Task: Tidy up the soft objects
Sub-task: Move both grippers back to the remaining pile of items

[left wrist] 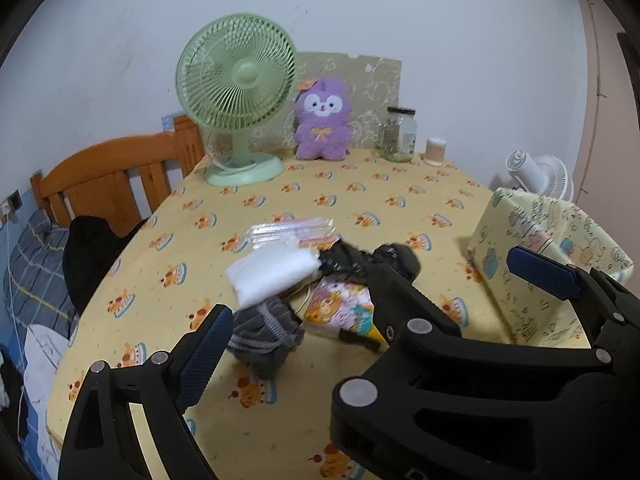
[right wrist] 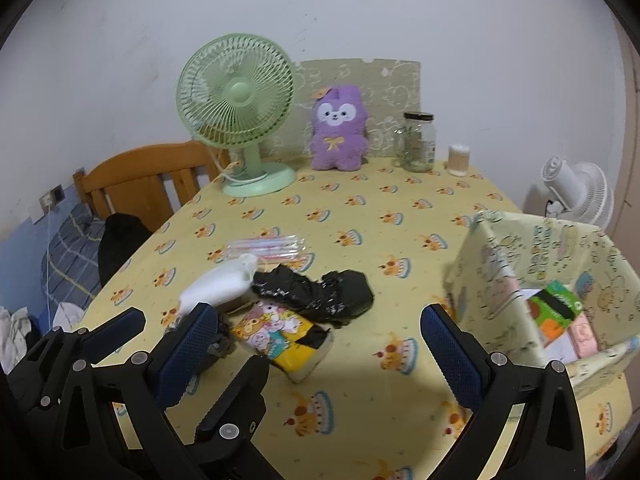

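A pile lies mid-table: a blurred white soft packet (left wrist: 276, 276) (right wrist: 220, 286), a crumpled black plastic bag (left wrist: 352, 260) (right wrist: 316, 292), a cartoon-print tissue pack (left wrist: 340, 312) (right wrist: 280, 340), a grey drawstring pouch (left wrist: 264, 336) and a clear pink-striped packet (left wrist: 296, 228) (right wrist: 268, 246). My left gripper (left wrist: 318, 316) is open, with the pouch beside its left pad. Its right finger is hidden behind the right gripper. My right gripper (right wrist: 317, 312) (left wrist: 448, 264) is open above the tissue pack, holding nothing. A printed fabric box (left wrist: 540, 260) (right wrist: 500, 264) stands right, holding a green pack (right wrist: 556, 308).
At the back stand a green fan (left wrist: 236, 92) (right wrist: 236, 96), a purple plush (left wrist: 322, 120) (right wrist: 340, 136), a glass jar (right wrist: 420, 142) and a small cylinder (right wrist: 458, 160). A wooden headboard (left wrist: 120, 176) and black cloth (left wrist: 88, 256) lie left. A white fan (right wrist: 576, 192) is right.
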The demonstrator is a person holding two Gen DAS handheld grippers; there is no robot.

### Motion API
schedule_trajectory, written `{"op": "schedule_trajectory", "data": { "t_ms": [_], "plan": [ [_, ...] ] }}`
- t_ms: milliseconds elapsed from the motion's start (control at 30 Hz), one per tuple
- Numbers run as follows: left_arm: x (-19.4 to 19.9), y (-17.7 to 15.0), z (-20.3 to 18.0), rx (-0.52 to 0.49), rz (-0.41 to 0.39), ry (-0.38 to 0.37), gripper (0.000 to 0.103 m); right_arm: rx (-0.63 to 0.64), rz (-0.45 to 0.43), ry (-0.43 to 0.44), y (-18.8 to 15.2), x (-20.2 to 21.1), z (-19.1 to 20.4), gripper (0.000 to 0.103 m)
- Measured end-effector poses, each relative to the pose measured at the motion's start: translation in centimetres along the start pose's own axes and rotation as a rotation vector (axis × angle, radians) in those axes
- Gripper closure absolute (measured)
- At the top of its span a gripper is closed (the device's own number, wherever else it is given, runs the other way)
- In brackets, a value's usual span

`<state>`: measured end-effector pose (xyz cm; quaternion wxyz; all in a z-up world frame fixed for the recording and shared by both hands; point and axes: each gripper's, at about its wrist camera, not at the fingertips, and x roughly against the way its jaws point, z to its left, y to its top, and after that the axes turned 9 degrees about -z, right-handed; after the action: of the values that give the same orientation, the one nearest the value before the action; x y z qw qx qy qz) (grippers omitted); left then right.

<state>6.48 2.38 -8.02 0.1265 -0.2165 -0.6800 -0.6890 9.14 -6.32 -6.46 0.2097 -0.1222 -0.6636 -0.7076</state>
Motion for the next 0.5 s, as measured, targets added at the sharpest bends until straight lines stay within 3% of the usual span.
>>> {"op": "schedule_trajectory", "data": {
  "t_ms": [167, 500],
  "plan": [
    [-1.6, -0.9, 0.9, 0.020, 0.051, 0.010, 0.009, -0.014, 0.076, 0.020, -1.1, -2.3, 0.4, 0.000],
    [-3.7, -1.7, 2.5, 0.023, 0.104, 0.060, 0.009, -0.015, 0.118, 0.034, -2.0, -4.7, 1.1, 0.000]
  ]
}}
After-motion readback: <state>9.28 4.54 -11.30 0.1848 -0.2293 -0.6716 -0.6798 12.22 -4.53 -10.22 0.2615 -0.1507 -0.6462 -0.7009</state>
